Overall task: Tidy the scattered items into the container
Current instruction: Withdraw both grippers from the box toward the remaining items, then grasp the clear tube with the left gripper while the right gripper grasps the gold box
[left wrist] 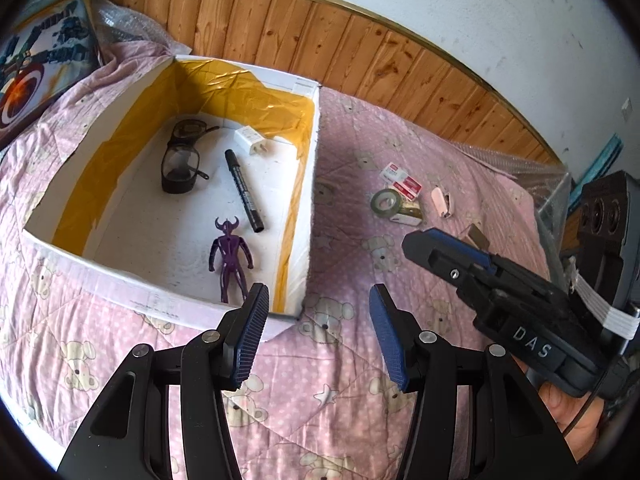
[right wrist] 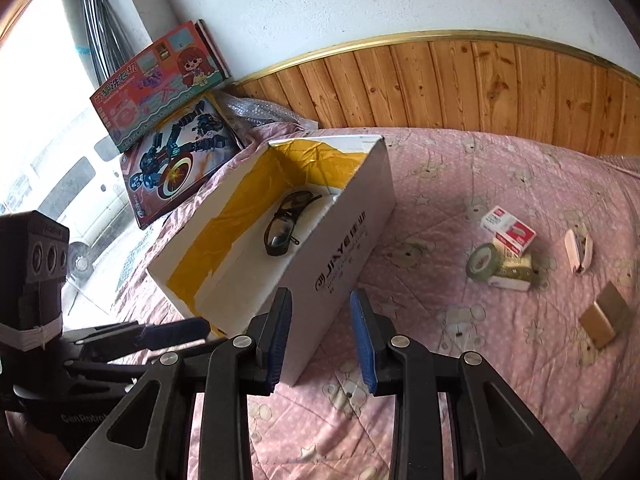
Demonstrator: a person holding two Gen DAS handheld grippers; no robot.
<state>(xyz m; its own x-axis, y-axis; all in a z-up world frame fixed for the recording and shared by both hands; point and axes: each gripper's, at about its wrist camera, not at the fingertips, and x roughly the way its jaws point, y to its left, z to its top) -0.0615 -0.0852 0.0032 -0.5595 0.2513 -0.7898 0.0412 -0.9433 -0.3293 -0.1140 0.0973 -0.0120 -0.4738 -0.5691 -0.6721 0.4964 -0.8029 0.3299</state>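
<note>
A white box (left wrist: 309,184) lined with yellow tape sits on the pink quilt. It holds dark glasses (left wrist: 180,160), a black marker (left wrist: 243,190), a white plug (left wrist: 250,138) and a purple figure (left wrist: 230,258). To its right lie a tape roll (left wrist: 387,202), red-and-white staple boxes (left wrist: 402,182), a pink clip-like item (left wrist: 443,202) and a gold block (left wrist: 478,236). My left gripper (left wrist: 318,336) hangs open and empty over the box's near right corner. My right gripper (right wrist: 320,336) is open and empty beside the box (right wrist: 340,248), left of the tape roll (right wrist: 483,262) and gold block (right wrist: 604,316).
Two toy cartons (right wrist: 172,120) lean against the wall behind the box, with bubble wrap (right wrist: 256,114) beside them. Wood panelling (left wrist: 360,52) borders the bed at the back. A clear plastic bin edge (left wrist: 552,184) shows at the far right.
</note>
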